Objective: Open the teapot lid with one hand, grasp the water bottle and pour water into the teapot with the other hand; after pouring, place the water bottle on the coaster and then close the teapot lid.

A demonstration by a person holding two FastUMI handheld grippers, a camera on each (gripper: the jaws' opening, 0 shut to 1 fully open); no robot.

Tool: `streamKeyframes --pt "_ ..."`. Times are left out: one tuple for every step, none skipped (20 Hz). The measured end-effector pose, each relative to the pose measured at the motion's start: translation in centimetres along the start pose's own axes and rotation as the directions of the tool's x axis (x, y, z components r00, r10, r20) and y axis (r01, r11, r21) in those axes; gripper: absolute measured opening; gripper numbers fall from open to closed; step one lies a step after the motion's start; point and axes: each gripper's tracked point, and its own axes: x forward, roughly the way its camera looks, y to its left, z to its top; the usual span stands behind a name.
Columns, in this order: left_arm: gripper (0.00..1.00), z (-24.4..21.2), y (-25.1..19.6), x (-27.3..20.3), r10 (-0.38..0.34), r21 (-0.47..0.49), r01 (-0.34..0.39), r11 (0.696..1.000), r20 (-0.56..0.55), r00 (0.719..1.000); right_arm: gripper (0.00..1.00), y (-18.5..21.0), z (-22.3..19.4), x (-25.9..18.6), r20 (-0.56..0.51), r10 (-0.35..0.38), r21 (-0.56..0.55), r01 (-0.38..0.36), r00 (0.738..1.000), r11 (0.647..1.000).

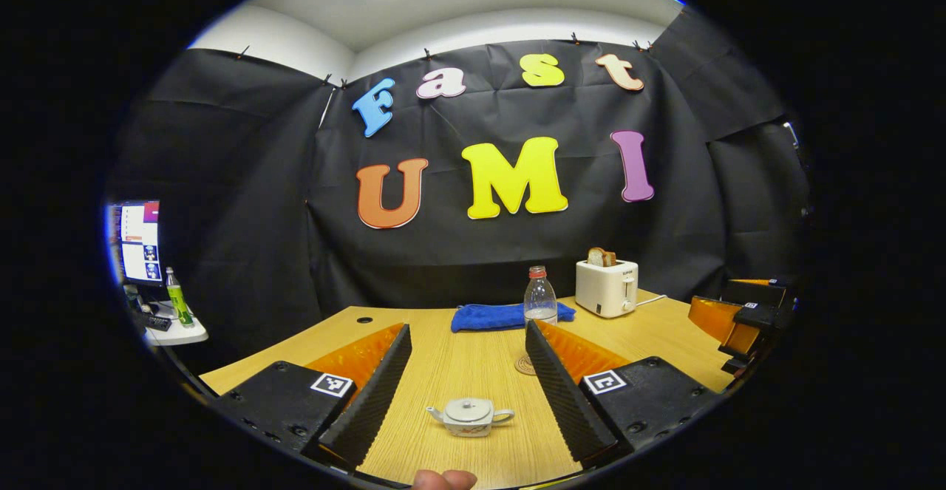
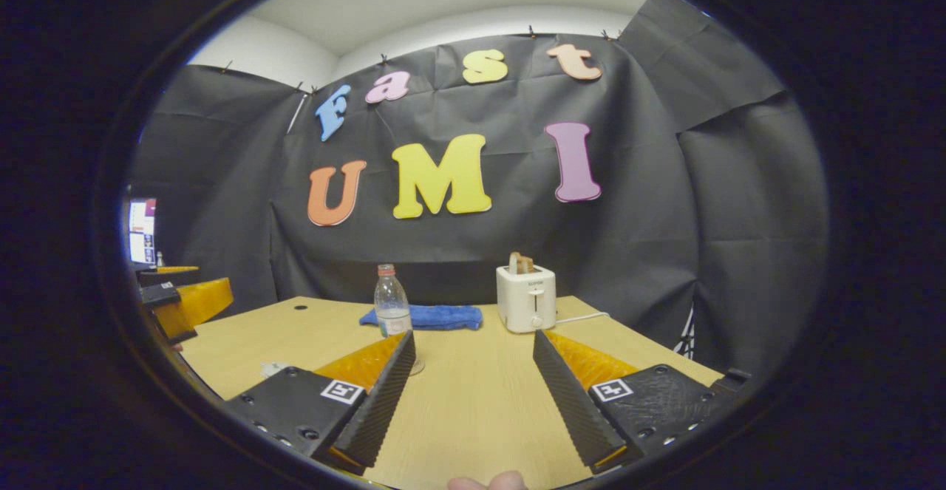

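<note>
My right tool [image 2: 473, 390] hangs over the counter [image 2: 473, 416] with its fingers [image 2: 384, 394] spread wide, nothing between them. Past my left finger stands the bottle [image 2: 392, 301], upright. A blue cloth [image 2: 432, 317] lies just behind the bottle, and the toaster [image 2: 525, 298], with bread in it, stands right of the cloth. My other tool [image 2: 181, 301] shows far left of the bottle.

Recording booth, black cloth wall [image 1: 244, 202], wooden table [image 1: 473, 372]

teapot [image 1: 470, 415] near table [image 1: 458, 364] front | water bottle [image 1: 540, 297] behind it | cloth [image 1: 495, 316] and toaster [image 1: 607, 287] at back
</note>
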Motion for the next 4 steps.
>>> streamKeyframes --pt "0.98 -0.2 -0.3 0.0 -0.003 0.002 0.003 1.0 -0.002 1.0 0.96 0.2 0.1 -0.1 0.004 -0.006 -0.009 0.006 1.0 1.0" --pt "0.99 -0.4 -0.5 0.1 -0.014 0.002 0.014 1.0 -0.009 1.0 0.96 0.6 0.2 -0.3 0.01 -0.007 -0.023 0.007 1.0 1.0" --pt "0.99 -0.5 -0.6 0.1 -0.023 0.002 0.023 1.0 -0.012 1.0 0.96 0.9 0.4 -0.5 0.018 -0.007 -0.034 0.008 1.0 0.999" --pt "0.99 -0.7 -0.4 0.3 -0.019 -0.002 0.019 1.0 -0.016 1.0 0.96 1.3 0.8 -0.7 0.031 -0.008 -0.045 0.009 0.999 0.999"
